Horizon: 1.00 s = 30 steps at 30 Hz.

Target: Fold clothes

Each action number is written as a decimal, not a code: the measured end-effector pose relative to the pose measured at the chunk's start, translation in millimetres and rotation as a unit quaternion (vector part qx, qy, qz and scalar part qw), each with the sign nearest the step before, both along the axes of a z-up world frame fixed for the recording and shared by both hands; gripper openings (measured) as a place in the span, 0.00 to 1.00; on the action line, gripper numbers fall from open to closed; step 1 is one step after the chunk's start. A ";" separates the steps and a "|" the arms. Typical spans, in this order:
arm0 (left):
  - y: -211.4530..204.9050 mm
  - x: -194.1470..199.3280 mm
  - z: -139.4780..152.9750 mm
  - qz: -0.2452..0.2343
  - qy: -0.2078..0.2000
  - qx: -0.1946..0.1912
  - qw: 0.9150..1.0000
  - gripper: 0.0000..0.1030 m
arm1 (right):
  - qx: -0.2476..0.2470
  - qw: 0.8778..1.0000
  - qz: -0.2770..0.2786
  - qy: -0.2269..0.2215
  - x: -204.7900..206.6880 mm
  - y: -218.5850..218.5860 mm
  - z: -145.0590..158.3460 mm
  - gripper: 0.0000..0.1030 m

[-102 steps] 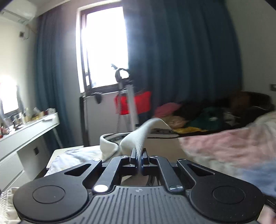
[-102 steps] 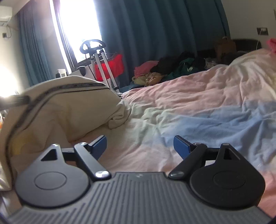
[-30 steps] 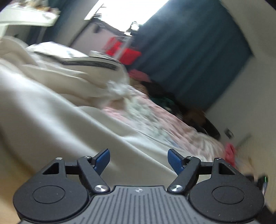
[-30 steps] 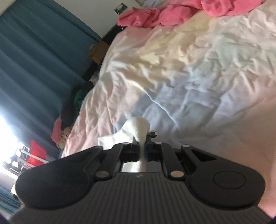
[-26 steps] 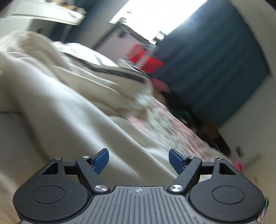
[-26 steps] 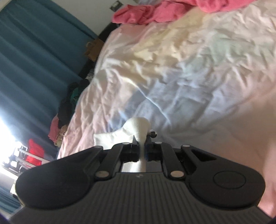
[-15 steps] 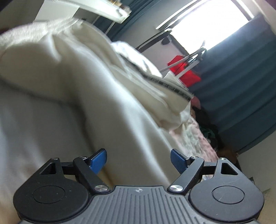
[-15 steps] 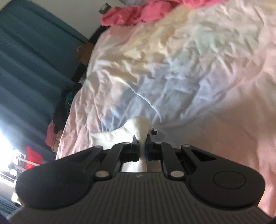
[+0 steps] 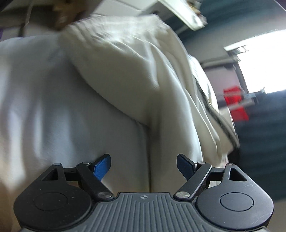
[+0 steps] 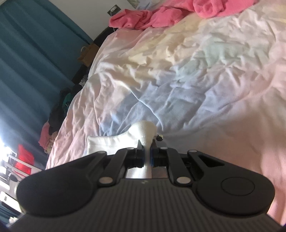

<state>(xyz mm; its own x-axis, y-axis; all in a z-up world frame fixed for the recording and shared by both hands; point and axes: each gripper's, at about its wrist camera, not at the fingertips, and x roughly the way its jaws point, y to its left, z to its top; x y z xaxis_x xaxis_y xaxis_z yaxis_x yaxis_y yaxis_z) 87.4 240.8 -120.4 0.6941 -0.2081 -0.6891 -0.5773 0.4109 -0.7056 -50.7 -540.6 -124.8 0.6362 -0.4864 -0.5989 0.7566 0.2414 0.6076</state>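
Note:
My right gripper is shut on a white sock and holds it over the pastel bedcover; the sock's free end hangs to the left. My left gripper is open and empty, its blue pads close to a pile of cream and white clothes that fills the left wrist view. A cream garment with a dark striped trim lies at the pile's right side.
A pink garment is bunched at the bed's far end. Dark clothes are heaped by the teal curtain. A red item and a bright window show behind the pile, with a white shelf above.
The sock passed from my left gripper to my right, which now holds it shut. My left gripper opened and swung in close to the cream clothes pile. The right view shifted slightly.

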 end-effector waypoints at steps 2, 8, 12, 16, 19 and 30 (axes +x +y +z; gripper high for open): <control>9.6 2.9 3.3 0.007 0.006 -0.005 1.000 0.80 | -0.015 1.000 0.003 0.005 2.2 3.1 2.3 0.09; 25.4 14.7 14.8 0.053 0.007 0.037 0.998 0.80 | -0.047 0.998 0.011 0.028 8.6 8.3 5.0 0.09; 41.9 18.6 6.6 0.098 0.001 0.049 0.994 0.79 | -0.063 0.997 0.014 0.037 11.2 12.5 7.9 0.09; 40.4 23.6 5.8 0.127 -0.006 0.063 0.990 0.78 | -0.060 0.997 0.009 0.039 11.9 12.8 6.3 0.09; 37.1 29.1 12.7 0.136 -0.007 0.104 0.985 0.66 | -0.048 0.998 0.006 0.036 10.4 10.1 3.4 0.09; 49.1 18.0 71.4 0.122 -0.022 0.165 0.978 0.14 | 0.024 1.000 -0.019 -0.006 -2.8 -4.1 -12.3 0.09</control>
